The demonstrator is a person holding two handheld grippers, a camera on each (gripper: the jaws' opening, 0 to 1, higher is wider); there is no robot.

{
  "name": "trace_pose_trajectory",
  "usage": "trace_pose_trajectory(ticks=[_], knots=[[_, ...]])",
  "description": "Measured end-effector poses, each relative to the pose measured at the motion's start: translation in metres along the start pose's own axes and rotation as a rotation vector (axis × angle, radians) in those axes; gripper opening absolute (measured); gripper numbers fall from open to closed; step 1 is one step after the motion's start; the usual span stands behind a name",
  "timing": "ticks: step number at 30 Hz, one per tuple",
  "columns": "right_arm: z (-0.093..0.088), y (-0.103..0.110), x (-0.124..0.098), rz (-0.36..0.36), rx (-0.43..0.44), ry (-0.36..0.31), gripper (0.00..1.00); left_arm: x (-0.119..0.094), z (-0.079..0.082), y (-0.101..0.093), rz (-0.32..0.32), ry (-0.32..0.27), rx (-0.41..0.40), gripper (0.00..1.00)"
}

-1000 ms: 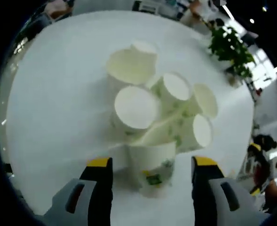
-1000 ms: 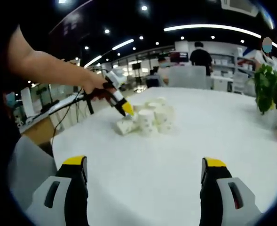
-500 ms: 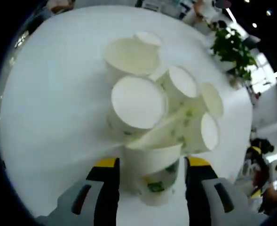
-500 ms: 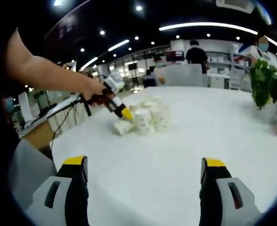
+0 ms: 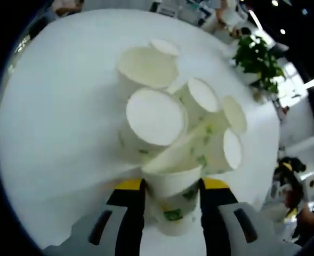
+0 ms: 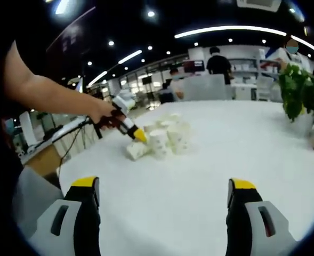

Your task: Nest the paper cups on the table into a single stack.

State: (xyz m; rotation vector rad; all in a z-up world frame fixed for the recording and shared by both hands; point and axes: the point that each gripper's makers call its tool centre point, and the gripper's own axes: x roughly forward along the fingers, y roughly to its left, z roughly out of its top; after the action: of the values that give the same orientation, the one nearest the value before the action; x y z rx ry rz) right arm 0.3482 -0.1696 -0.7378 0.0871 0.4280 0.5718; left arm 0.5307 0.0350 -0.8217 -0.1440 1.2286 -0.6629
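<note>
Cups (image 5: 157, 114) sit bunched in a tight cluster on the white table (image 5: 55, 106), most of them standing upside down with their flat bases toward my left camera, and one cup (image 5: 174, 200) lying on its side at the near edge of the bunch. That tipped cup is what my next move turns on: it lies straight ahead between the jaws of my left gripper (image 5: 171, 188), its long axis running roughly along the gripper's line, rim pointing away toward the cluster and base toward me. My left jaws have narrowed right in against its walls; I judge them touching or within a hair of it, though I cannot tell whether they are squeezing. From the right gripper view, the left gripper (image 6: 126, 127) is down at the pile (image 6: 159, 140), plainly the nearer hand. My right gripper (image 6: 162, 188) hangs well back over bare table, jaws wide, holding nothing.
</note>
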Motion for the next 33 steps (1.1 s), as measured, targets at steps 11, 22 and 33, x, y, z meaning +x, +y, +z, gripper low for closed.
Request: trace_pose_trajectory(ticks=[11,22,33], knots=[[0.000,0.003,0.002,0.005,-0.002,-0.001,0.98,-0.009,0.002,-0.011,-0.051,-0.060,0.152,0.37],[0.005,0.012,0.003,0.019,-0.018,-0.001,0.98,-0.033,0.007,-0.017,-0.085,-0.267,0.246,0.34],[0.008,0.019,0.005,0.028,-0.033,0.002,0.98,-0.064,0.018,-0.026,-0.113,-0.491,0.362,0.35]])
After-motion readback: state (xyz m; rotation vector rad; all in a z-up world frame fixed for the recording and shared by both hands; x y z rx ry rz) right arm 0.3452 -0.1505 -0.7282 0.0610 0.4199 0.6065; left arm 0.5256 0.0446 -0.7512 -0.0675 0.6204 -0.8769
